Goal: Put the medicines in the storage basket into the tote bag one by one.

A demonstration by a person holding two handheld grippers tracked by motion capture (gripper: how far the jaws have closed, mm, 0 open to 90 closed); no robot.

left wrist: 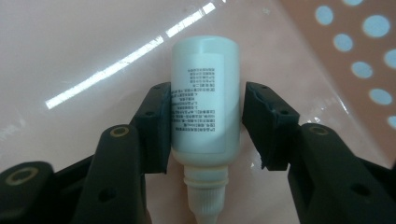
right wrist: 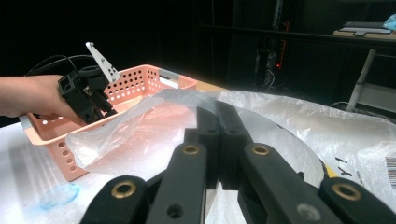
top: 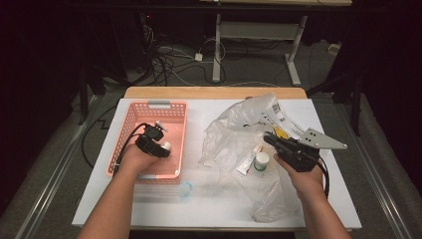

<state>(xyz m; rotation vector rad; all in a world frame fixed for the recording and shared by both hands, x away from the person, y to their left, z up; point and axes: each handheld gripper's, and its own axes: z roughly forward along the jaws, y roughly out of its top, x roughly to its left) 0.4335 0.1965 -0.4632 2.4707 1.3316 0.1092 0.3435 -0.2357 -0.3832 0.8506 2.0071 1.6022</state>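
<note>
Left gripper (left wrist: 205, 128) | small white plastic dropper bottle (left wrist: 205, 100) clamped between jaws, held low inside pink perforated plastic basket (top: 130, 127), seemingly for set-down | right gripper (right wrist: 219, 126) | jaws pinched together on clear crinkled plastic bag (right wrist: 140, 135), apparently holding it open.

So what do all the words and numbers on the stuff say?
Small white bottle held in the left tongs: a label with many rows of tiny print, too small and blurred to read.
Plastic bag: a white sticker with a barcode and dark print, too small to read.
Small tube beside the bag: red marks, not readable.
No text can be quoted as it reads.
</note>
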